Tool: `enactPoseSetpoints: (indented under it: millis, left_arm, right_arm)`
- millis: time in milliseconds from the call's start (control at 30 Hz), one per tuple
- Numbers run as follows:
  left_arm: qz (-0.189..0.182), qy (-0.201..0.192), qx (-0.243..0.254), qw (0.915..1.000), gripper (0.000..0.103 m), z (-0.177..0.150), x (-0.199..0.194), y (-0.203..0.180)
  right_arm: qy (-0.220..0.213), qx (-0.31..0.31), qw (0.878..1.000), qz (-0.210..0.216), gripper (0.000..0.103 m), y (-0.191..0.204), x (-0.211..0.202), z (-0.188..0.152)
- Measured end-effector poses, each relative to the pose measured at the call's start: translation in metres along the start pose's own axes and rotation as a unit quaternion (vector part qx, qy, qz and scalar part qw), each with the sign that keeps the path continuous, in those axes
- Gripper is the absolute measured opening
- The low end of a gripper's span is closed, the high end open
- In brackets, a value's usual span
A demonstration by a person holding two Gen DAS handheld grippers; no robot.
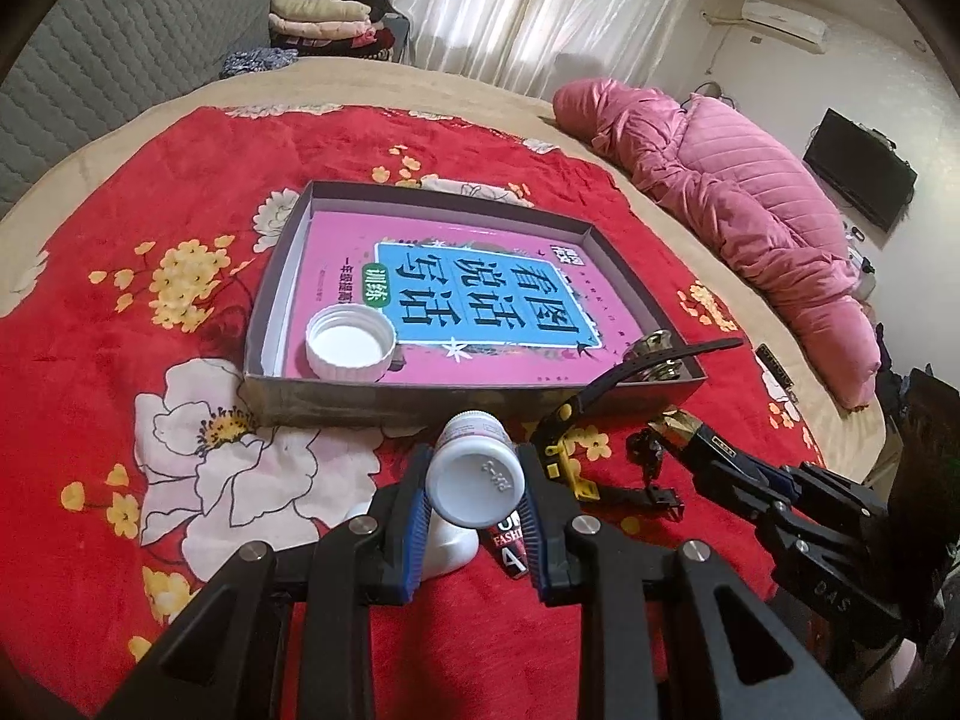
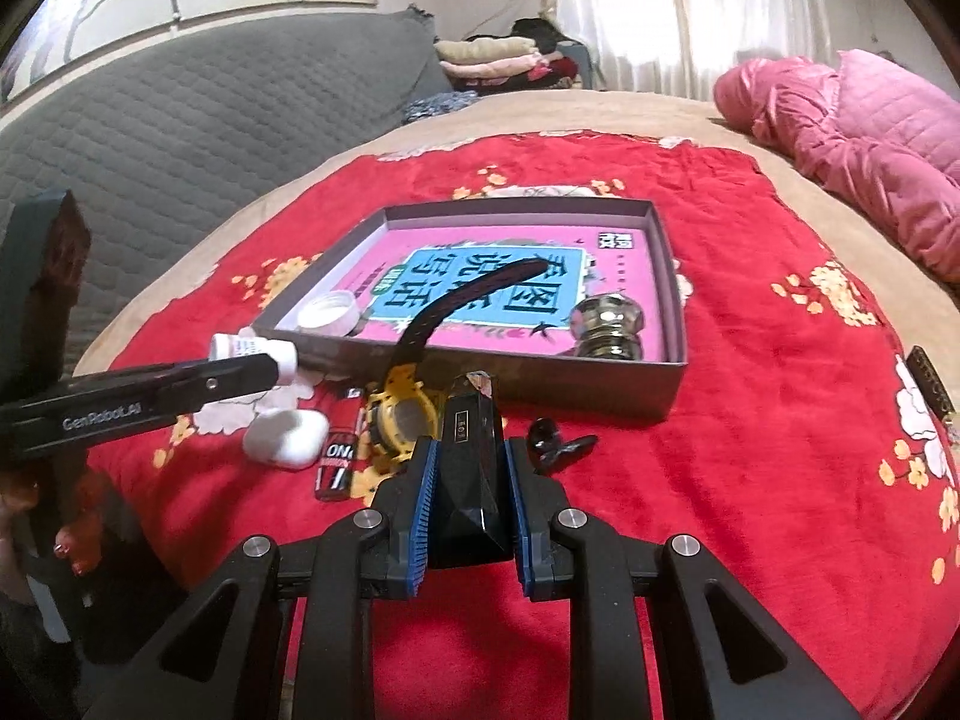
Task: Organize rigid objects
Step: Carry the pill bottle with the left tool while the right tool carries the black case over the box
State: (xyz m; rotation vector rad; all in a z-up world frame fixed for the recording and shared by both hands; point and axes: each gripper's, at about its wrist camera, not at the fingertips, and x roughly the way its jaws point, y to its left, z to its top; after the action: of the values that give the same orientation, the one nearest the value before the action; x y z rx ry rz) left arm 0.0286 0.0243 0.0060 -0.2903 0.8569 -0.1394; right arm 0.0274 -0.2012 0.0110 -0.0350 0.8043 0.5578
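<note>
**Left wrist view**
- Left gripper point(image 1: 474, 480), bottom centre: blue-padded fingers closed narrowly on a small white plastic bottle point(image 1: 476, 477). The bottle's base faces the camera and its long axis runs away toward the tray; embossed marks on the base are unreadable.
- Shallow grey cardboard tray point(image 1: 336, 397), centre, on a red floral blanket point(image 1: 120, 228). Inside it lies a pink book with a blue title panel point(image 1: 474, 294); the large Chinese characters read upside down from here.
- White ribbed screw cap point(image 1: 351, 345), open side up, in the tray's lower left corner.
- Yellow-and-black wristwatch point(image 1: 561, 450), just right of the bottle; its dark strap arches up toward the tray's right corner.
- Right gripper point(image 1: 714, 450), lower right, clamped on a black faceted bottle with a gold end point(image 1: 702, 435); "DAS" shows on the gripper body.
- Red item under the fingers, letters "FASH" legible point(image 1: 510, 546).

**Right wrist view**
- Right gripper point(image 2: 468, 480), bottom centre: fingers pinch the black faceted bottle point(image 2: 471, 468), long axis pointing toward the tray, held above the blanket point(image 2: 750, 420).
- Left gripper point(image 2: 282, 363), left edge, marked "GenRobot.AI", holding the white bottle point(image 2: 240, 348) roughly level, lengthwise across the frame.
- Tray point(image 2: 600, 384) holds the book point(image 2: 480, 324), the cap point(image 2: 330, 312) and a clear glass knob-shaped jar point(image 2: 606, 324) at lower right.
- White rounded case point(image 2: 285, 437), red lighter-like item lettered "ONG" point(image 2: 342, 450), the watch point(image 2: 399, 414) and a small black clip point(image 2: 555, 441) lie before the tray.
</note>
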Motion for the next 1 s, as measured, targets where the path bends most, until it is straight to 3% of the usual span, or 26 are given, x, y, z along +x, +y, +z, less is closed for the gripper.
enactPoseSetpoints:
  millis: [1000]
  left_arm:
    - [0.007,-0.028,0.006,0.9996,0.027,0.02,0.024,-0.003]
  right_arm:
    - [-0.023,0.003,0.999,-0.026,0.023,-0.014,0.025,0.019]
